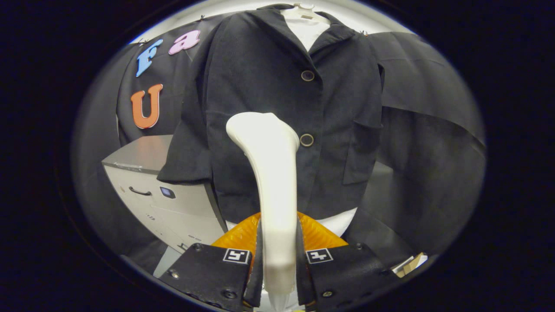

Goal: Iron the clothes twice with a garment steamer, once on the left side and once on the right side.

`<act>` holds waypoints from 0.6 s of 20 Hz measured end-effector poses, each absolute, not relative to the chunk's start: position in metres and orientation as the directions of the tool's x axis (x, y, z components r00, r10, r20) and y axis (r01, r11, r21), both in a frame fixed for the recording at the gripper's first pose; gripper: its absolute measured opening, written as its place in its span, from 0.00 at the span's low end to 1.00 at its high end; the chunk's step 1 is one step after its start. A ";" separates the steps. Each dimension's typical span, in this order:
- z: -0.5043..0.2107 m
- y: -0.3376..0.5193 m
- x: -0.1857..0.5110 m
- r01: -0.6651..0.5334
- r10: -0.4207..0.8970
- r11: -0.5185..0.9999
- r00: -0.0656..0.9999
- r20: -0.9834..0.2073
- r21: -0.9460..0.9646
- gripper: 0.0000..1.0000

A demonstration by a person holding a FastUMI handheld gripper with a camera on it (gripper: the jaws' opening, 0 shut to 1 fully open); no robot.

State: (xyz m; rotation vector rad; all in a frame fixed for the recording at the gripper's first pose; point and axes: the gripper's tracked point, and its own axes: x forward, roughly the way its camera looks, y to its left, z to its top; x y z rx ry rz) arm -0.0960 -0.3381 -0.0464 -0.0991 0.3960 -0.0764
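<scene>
A dark short-sleeved jacket [269, 86] with two round buttons hangs on a white hanger [303, 8] over a white inner shirt, straight ahead of the fingers. A white garment steamer [271, 173] stands upright between the fingers, its handle clamped low down and its curved head at the jacket's front, just left of the lower button [306, 140]. My gripper [279, 255] is shut on the steamer's handle. Whether the head touches the cloth I cannot tell. An orange ribbed part [318, 234] sits just behind the handle.
A grey cabinet [156, 195] with a drawer handle stands beyond the fingers to the left, under the jacket's sleeve. Black cloth drapes the booth wall [425, 130] to the right of the jacket. A small pale object [409, 263] lies low beside the right finger.
</scene>
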 end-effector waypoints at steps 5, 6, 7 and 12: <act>-0.069 -0.338 -0.099 0.057 -0.098 0.992 0.906 -0.412 -0.111 0.34; -0.075 -0.339 -0.100 0.057 -0.098 0.992 0.902 -0.419 -0.110 0.34; -0.080 -0.338 -0.100 0.058 -0.100 0.992 0.899 -0.427 -0.110 0.34; -0.105 -0.341 -0.105 0.066 -0.111 0.991 0.883 -0.457 -0.114 0.34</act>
